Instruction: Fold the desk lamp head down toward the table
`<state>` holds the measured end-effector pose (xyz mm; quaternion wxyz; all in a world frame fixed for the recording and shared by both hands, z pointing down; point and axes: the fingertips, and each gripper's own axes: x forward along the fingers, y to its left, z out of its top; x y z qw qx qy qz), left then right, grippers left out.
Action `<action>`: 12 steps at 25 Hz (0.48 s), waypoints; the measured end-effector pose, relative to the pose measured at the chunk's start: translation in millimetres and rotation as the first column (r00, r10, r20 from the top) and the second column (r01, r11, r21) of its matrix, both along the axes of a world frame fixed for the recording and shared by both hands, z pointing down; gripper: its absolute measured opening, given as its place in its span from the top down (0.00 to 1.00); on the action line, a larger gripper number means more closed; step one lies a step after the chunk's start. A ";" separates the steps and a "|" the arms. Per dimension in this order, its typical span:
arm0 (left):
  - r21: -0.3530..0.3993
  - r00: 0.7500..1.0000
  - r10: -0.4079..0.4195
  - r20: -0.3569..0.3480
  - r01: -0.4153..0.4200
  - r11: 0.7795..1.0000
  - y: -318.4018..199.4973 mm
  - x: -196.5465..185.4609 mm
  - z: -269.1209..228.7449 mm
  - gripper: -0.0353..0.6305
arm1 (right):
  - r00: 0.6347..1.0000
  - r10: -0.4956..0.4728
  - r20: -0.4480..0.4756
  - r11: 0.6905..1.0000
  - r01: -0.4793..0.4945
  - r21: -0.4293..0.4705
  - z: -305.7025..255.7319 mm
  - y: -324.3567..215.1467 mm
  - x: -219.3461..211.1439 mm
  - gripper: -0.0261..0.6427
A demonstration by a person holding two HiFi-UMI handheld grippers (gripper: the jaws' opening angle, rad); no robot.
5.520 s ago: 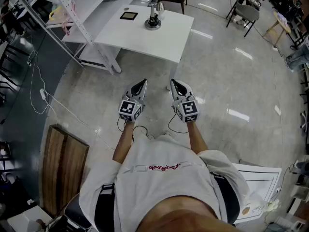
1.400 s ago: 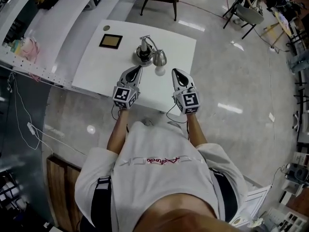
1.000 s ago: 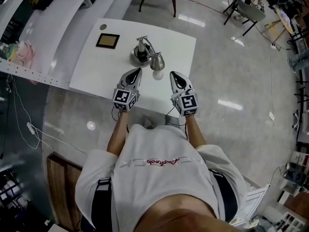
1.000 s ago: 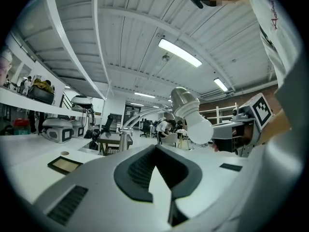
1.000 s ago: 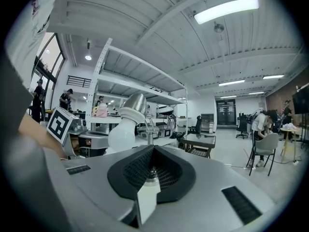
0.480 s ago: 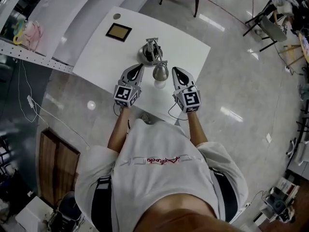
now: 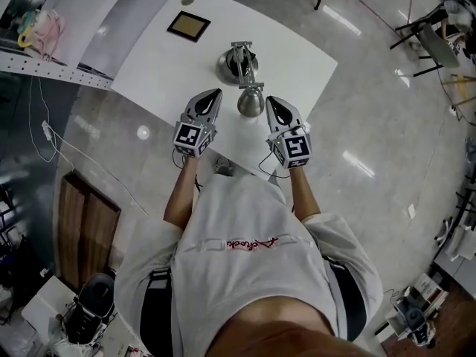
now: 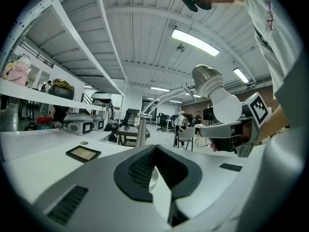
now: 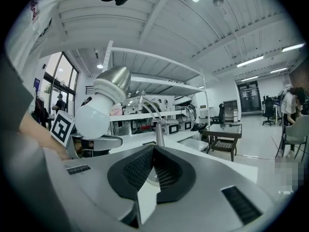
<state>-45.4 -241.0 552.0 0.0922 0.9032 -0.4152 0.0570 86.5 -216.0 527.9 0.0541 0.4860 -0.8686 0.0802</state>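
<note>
Left claw (image 7: 216, 94) and right claw (image 7: 271, 101): both jaws closed, nothing gripped, flanking the silver metal desk lamp head (image 7: 251, 103) above the white rectangular table (image 7: 163, 65).

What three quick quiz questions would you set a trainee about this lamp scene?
1. True or false: the left tongs grip the lamp head.
2. Where is the lamp head? A: between the left tongs and right tongs. B: on the floor. C: on a shelf.
3. Fill in: the dark-framed pad on the table is ___ in shape.
Key: 1 false; 2 A; 3 square.
</note>
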 end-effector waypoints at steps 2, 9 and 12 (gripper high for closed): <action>-0.014 1.000 0.004 0.001 -0.004 1.000 4.0 1.2 8.4 0.91 | 1.000 -0.008 0.003 1.000 0.008 -0.022 9.4 6.6 -1.3 0.94; -0.060 1.000 -0.007 0.003 0.007 0.998 10.6 1.8 33.5 0.91 | 1.000 -0.026 0.001 0.997 0.026 -0.077 33.5 18.7 2.9 0.94; -0.074 1.000 -0.012 -0.012 0.011 0.997 13.2 1.7 39.8 0.91 | 0.999 -0.038 0.002 0.996 0.038 -0.087 38.9 19.9 2.5 0.94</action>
